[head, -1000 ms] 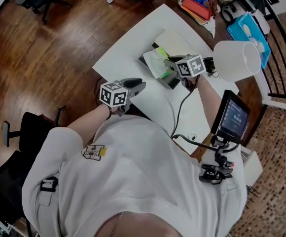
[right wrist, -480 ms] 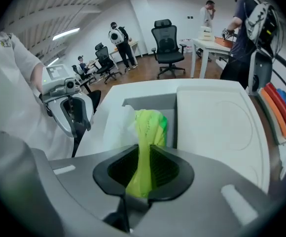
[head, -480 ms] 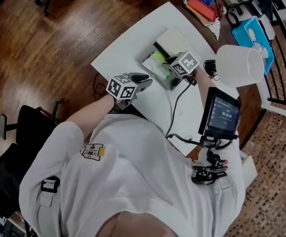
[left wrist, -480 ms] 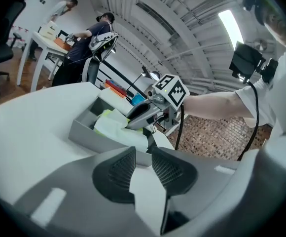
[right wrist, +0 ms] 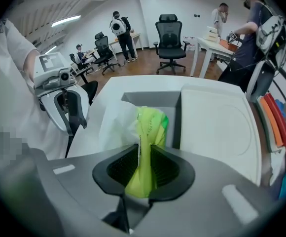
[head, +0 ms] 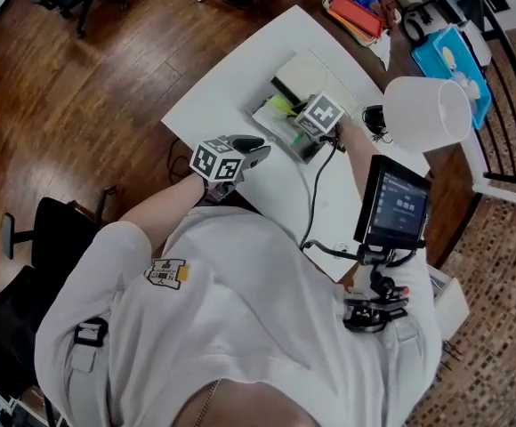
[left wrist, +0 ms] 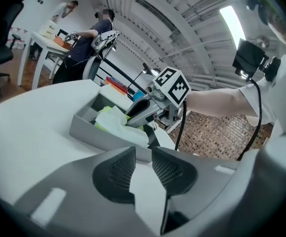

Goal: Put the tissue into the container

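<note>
A green and white tissue pack point(right wrist: 150, 127) is pinched between the pads of my right gripper point(right wrist: 143, 169), which is shut on it. The pack hangs over the open grey container point(right wrist: 155, 100) on the white table. In the head view the right gripper point(head: 304, 124) is over the container point(head: 267, 114) with the tissue point(head: 280, 107) at its tip. My left gripper point(head: 249, 147) hovers at the table's near edge, apart from the container. It is open point(left wrist: 142, 164) with nothing between its pads, and it faces the container's wall point(left wrist: 98, 132) and the tissue point(left wrist: 116, 120).
A white lid point(right wrist: 217, 122) lies right beside the container. A white lamp shade point(head: 427, 109) stands at the table's right, with a black cable point(head: 316, 194) running across the table. Coloured trays point(head: 356, 12) sit at the far end. People and office chairs point(right wrist: 170, 38) fill the room behind.
The right gripper has carried the tissue pack a little leftward and farther over the container. The left gripper has shifted slightly toward the table and stayed open.
</note>
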`<state>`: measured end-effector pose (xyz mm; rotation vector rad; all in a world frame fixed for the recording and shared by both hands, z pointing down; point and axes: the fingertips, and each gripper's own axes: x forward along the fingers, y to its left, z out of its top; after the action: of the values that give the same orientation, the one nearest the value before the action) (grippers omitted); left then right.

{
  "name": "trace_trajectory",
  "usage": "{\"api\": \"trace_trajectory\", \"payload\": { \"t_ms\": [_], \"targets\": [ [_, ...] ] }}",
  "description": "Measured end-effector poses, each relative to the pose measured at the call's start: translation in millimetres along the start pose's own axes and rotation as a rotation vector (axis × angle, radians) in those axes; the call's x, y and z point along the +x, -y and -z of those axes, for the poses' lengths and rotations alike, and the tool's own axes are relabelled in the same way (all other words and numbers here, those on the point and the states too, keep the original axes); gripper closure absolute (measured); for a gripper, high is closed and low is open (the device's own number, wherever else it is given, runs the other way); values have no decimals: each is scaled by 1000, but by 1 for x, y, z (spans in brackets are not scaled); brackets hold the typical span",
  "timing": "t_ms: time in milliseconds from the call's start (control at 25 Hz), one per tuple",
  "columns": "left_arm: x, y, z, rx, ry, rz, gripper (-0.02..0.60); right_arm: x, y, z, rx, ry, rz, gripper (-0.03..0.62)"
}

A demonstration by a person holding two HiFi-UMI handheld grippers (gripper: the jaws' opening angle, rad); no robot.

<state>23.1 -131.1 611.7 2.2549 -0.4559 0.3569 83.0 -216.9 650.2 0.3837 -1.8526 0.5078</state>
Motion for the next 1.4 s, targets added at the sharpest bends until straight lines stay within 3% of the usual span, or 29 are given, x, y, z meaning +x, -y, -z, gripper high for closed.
{"api": "trace_trajectory", "payload": {
  "t_ms": [160,360,520,680,840,1000,1200,1400],
  "targets": [
    [1,0,-3,16,-7,0,478,-3,5,1,45,23,-12,497],
    [3,0,-8,36,-11,15,477,-10,13,3,72,48,-18,402],
    [-9,7,-6,56,-11,22,477,-36,6,-1,90,114,4,395],
    [-17,10,-9,71,-2,37,479,-83,5,-13,140,256,67,427],
    [-13,14,-11,72,-2,69,479,-131,-7,-7,273,478,162,484],
    [-9,17,-14,95,-20,119,477,-147,-37,36,497,626,352,509],
    [-13,25,-4,155,-94,187,479,-120,-115,96,808,665,542,556],
    [-21,44,43,180,-170,193,479,-77,-186,140,987,667,600,568]
  ]
}}
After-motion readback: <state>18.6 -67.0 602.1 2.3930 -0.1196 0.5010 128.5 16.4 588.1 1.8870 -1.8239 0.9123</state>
